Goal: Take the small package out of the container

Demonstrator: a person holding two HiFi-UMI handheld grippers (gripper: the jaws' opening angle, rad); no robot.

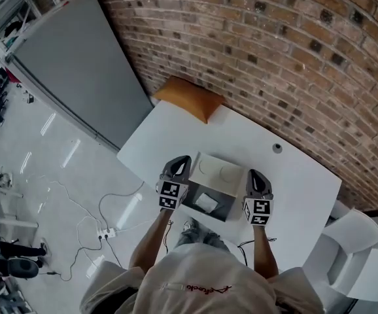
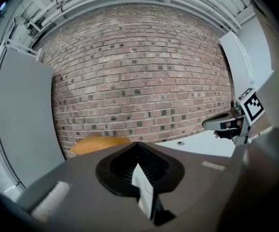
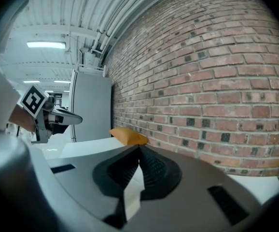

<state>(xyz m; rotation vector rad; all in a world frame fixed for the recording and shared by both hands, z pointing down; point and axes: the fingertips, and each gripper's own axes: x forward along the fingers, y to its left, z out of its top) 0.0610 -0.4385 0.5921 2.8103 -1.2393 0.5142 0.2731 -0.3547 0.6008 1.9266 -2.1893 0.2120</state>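
Orange cushion [image 1: 189,98] sat at the far edge of the white table [image 1: 293,182] by the brick wall [image 1: 274,51], with a small grey round knob [image 1: 277,148] to its right. Neither blocked you. You held both arms forward, the left gripper [image 1: 182,159] and right gripper [image 1: 253,173] tipped slightly down, jaws closed and empty. The small white package [image 1: 206,202] lay inside the open grey box [image 1: 225,209], between the two grippers.

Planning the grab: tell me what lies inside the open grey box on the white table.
A small white package lies on the floor of the grey box. Its near wall hides part of that floor.
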